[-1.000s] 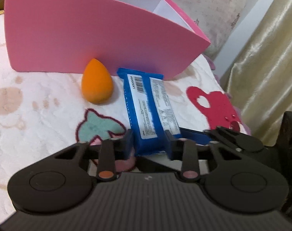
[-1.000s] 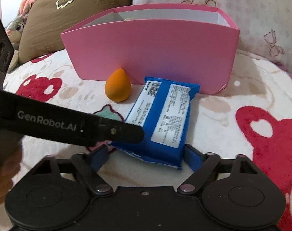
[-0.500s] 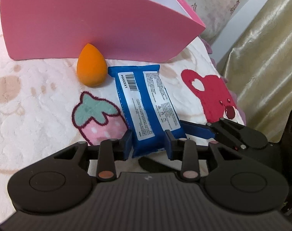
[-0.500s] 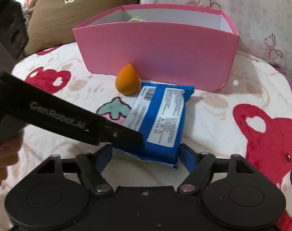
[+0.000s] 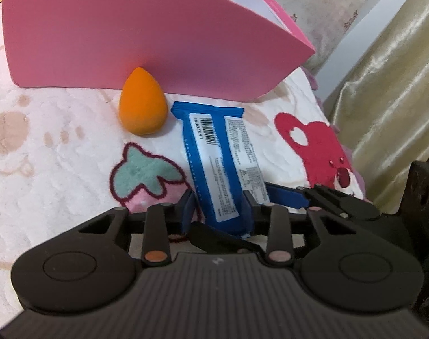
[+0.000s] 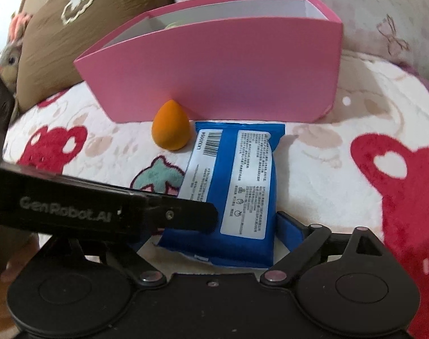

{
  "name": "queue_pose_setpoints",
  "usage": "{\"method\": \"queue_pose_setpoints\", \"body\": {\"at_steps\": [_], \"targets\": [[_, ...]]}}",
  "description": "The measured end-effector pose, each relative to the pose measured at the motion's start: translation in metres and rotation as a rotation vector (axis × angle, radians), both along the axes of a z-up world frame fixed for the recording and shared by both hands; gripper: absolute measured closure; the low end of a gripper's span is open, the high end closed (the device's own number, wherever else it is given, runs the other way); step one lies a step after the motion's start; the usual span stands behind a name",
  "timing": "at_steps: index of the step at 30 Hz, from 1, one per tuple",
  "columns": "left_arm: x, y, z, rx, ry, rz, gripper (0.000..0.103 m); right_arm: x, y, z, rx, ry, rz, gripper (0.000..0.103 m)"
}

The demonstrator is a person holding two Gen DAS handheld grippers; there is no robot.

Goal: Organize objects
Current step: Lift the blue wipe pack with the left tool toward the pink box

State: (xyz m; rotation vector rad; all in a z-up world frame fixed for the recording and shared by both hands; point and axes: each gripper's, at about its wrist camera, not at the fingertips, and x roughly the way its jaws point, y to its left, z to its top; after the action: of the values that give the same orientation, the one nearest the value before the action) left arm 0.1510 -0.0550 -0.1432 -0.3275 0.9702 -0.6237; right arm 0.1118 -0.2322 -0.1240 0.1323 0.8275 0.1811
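Note:
A blue wet-wipe pack [image 5: 225, 163] lies label-up on the blanket in front of a pink box [image 5: 146, 45]. An orange teardrop sponge [image 5: 142, 110] stands upright beside the pack, against the box wall. My left gripper [image 5: 217, 209] is shut on the near end of the pack. In the right wrist view the pack [image 6: 237, 186] lies between the spread blue fingers of my open right gripper [image 6: 214, 237]. The left finger is hidden behind the left gripper's black arm [image 6: 101, 212]. The sponge [image 6: 170, 131] and box [image 6: 228, 70] stand beyond.
The bed has a white fleece blanket [image 5: 45, 169] with red bears and strawberries. A gold curtain [image 5: 398, 84] hangs at the bed's right edge. A brown pillow [image 6: 73, 28] and a pink pillow [image 6: 384, 8] lie behind the box, which has something pale inside.
Both grippers, after drawing back from the box half a second ago, have come nearer again. The left gripper stays shut on the pack and the right stays open around it.

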Motion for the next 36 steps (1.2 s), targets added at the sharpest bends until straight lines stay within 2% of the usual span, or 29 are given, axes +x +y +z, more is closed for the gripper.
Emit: {"method": "queue_pose_setpoints", "body": {"at_steps": [3,6,7,11,15,21,26,30,36], "targets": [[0.002,0.004,0.0,-0.013,0.013,0.002,0.078,-0.004,0.004,-0.002,-0.027,-0.02,0.006,0.008],[0.003,0.004,0.0,-0.012,0.029,0.0,0.082,-0.007,0.01,-0.003,-0.08,-0.031,0.017,0.012],[0.003,0.003,-0.001,-0.009,0.031,0.0,0.082,-0.007,0.01,-0.002,-0.089,-0.033,0.011,0.017],[0.002,0.0,0.001,-0.001,0.019,-0.005,0.082,-0.012,0.008,0.002,-0.088,-0.054,0.02,0.023],[-0.002,-0.003,0.006,0.024,0.021,-0.011,0.082,-0.017,0.016,0.005,-0.134,-0.069,0.038,0.025],[-0.014,-0.011,0.018,0.086,0.002,-0.029,0.082,-0.026,0.02,0.014,-0.127,-0.059,0.027,0.026],[-0.024,-0.008,0.038,0.091,0.002,-0.032,0.082,-0.035,0.024,0.033,-0.127,-0.059,0.021,0.026],[-0.033,-0.009,0.064,0.128,-0.045,-0.056,0.081,-0.044,0.027,0.053,-0.115,-0.092,0.025,0.026],[-0.044,0.001,0.102,0.102,-0.082,-0.069,0.08,-0.058,0.035,0.092,-0.14,-0.144,0.028,0.026]]}}
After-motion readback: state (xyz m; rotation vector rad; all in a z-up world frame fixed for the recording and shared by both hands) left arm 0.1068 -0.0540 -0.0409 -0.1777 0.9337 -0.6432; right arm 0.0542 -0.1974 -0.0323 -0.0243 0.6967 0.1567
